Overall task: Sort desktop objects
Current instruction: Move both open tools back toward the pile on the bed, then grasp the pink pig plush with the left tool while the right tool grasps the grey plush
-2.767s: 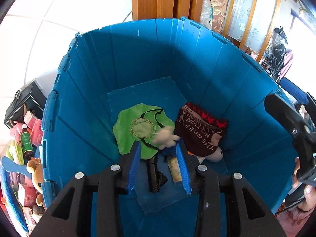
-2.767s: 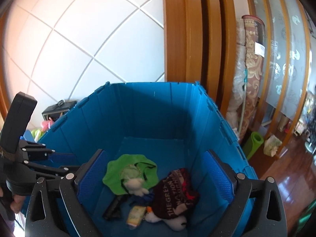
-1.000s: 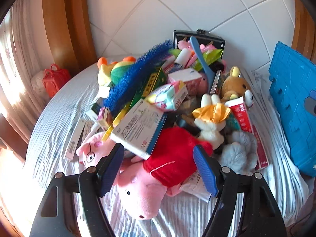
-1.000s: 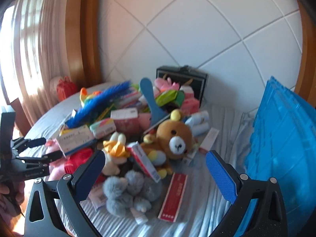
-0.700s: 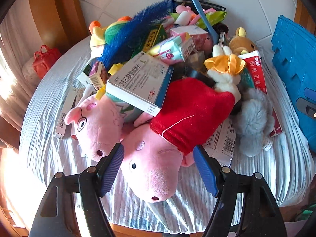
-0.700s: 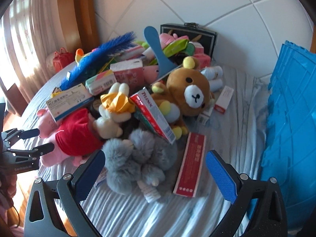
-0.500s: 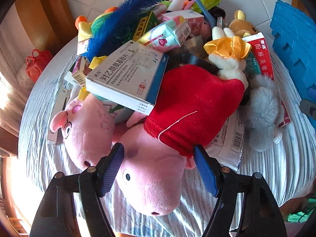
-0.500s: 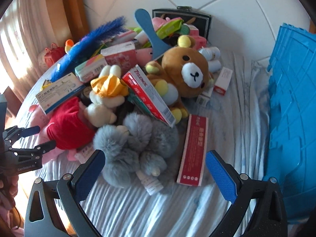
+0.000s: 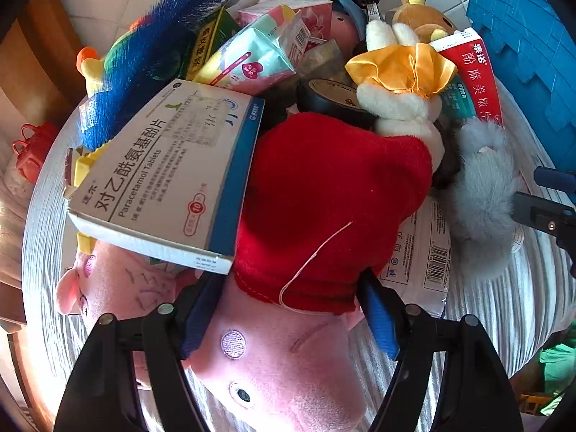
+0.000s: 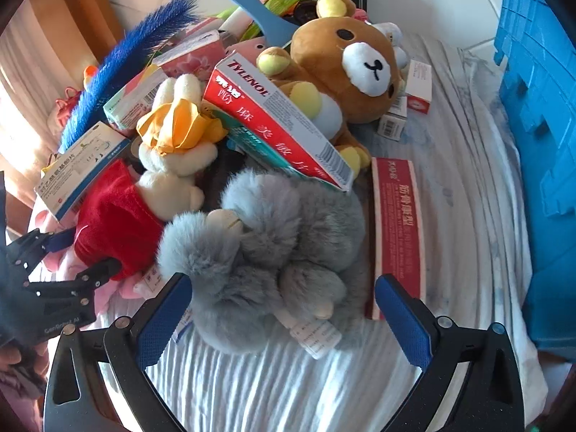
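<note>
Here a round table under a striped white cloth (image 10: 468, 187) is piled with toys and boxes; a blue crate (image 10: 540, 144) stands at its right edge, white tiled wall and wooden trim behind. The left gripper (image 9: 288, 309) is held with jaws spread wide astride the pink pig plush (image 9: 280, 360) in its red dress, pads beside the neck, contact not clearly seen. The right gripper (image 10: 280, 309) is likewise wide open, set around the grey fluffy toy (image 10: 266, 244); nothing is gripped. A paracetamol box (image 9: 162, 176) rests on the pig
</note>
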`<state>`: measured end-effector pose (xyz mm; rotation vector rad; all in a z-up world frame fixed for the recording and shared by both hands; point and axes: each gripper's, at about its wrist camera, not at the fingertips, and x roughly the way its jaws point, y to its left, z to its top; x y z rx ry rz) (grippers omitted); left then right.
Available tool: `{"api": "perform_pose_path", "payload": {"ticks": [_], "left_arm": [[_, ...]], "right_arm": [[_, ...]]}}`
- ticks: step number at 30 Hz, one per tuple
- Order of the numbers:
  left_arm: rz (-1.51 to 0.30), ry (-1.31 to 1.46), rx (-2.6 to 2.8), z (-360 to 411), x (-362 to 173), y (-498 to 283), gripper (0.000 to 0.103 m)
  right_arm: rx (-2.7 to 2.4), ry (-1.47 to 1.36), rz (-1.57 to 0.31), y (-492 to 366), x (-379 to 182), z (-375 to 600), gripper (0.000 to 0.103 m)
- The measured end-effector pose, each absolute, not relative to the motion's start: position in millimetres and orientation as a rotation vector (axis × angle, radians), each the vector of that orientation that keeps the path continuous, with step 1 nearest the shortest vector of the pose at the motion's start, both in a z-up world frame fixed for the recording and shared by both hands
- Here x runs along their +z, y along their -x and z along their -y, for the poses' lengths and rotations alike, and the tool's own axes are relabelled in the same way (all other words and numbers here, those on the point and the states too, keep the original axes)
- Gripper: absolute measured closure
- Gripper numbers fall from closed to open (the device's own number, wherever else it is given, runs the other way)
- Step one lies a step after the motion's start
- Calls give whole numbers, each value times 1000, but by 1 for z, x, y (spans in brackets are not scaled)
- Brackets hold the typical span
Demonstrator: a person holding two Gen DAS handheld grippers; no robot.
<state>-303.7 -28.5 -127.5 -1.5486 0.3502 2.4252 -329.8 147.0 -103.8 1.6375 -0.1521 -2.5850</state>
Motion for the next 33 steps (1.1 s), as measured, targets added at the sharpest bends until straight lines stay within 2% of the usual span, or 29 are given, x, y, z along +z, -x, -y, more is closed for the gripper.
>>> {"api": "perform_pose_path", "payload": {"ticks": [3,5,6,9,10,11,15,16,17,21,25,27,29,30,33], "left_arm": [[-364,1554,2413,26,-133,306,21],[-378,1561,2412,22,-138,308,20],[-378,1561,2413,21,-140,309,20],[-342,1549,2416,23,-136,306,30],[-329,1544,2414,25,-133,303,35],[-316,1539,2413,26,-129,301,40],[-222,1515,2396,31,-108,288,44],[-215,1491,2398,31,-100,283,45],[-213,1459,2407,30,-92,277,45],[-167,1355,2454,27,-61,269,45],[-141,1320,2497,31,-46,266,45],[-136,1347,2505,31,-50,258,45],[-113,1391,2507,37,-65,275,45],[-96,1416,2507,39,-69,278,45],[-48,1461,2495,37,-83,295,45]], "right_arm": [[-2579,-1657,171,342,-115,-138,0],[-2585,-1683,160,351,-126,-136,0],[-2593,-1692,166,355,-131,-138,0],[-2561,-1727,248,364,-143,-146,3],[-2547,-1733,270,366,-146,-148,29],[-2543,-1731,286,366,-147,-149,47],[-2562,-1704,275,358,-133,-152,62],[-2563,-1684,275,354,-126,-153,69],[-2567,-1657,269,350,-116,-154,88],[-2602,-1558,194,338,-81,-156,89],[-2611,-1580,202,336,-76,-168,86],[-2592,-1622,208,333,-81,-170,77],[-2558,-1651,248,332,-91,-174,45],[-2547,-1659,252,329,-93,-181,42],[-2511,-1669,277,334,-105,-176,41]]}}
